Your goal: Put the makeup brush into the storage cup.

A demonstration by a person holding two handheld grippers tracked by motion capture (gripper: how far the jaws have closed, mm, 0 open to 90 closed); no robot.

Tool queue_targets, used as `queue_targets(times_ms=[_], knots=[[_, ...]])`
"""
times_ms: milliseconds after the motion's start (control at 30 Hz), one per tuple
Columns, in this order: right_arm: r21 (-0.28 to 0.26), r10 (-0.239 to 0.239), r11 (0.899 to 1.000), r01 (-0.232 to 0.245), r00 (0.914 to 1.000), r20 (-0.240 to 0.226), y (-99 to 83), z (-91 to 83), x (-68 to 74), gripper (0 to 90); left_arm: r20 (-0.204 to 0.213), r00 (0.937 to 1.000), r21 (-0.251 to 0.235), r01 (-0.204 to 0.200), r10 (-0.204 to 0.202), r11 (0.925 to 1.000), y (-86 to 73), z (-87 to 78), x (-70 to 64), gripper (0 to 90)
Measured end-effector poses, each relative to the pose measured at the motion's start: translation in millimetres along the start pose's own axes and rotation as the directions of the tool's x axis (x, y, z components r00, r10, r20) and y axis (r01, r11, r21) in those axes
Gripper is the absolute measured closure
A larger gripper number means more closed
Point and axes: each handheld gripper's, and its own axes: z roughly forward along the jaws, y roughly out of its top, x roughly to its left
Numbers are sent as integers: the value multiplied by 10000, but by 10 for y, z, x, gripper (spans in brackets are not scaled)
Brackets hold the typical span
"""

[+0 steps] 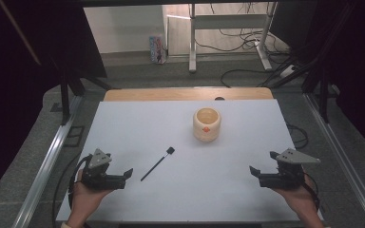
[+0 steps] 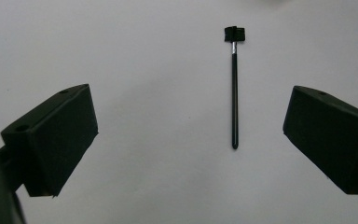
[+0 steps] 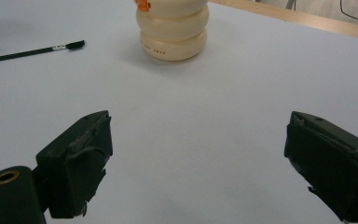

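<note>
A thin black brush [image 1: 158, 164] with a small square head lies on the white table sheet [image 1: 185, 190], left of centre. In the left gripper view the black brush [image 2: 234, 88] lies straight ahead, head farthest away. A cream ribbed cup [image 1: 206, 124] with an orange mark stands upright at the back centre; the cream cup [image 3: 173, 30] and the brush [image 3: 32, 51] lie ahead in the right gripper view. My left gripper [image 1: 126, 176] is open at the front left, just short of the brush's handle end. At the front right my right gripper [image 1: 256, 175] stands open, holding nothing.
A wooden table edge [image 1: 185, 93] runs along the back of the sheet. Metal rails [image 1: 47, 161] flank both sides. Beyond the table are a desk frame [image 1: 228, 28], floor cables and a small carton [image 1: 157, 49].
</note>
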Motion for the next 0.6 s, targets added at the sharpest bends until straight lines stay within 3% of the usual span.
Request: queue_targets(times_ms=[600], knots=[[2, 202, 9998, -202, 9998, 6, -12, -2, -9, 73, 153, 9996, 242, -247, 243, 9994, 0, 52, -39, 34]])
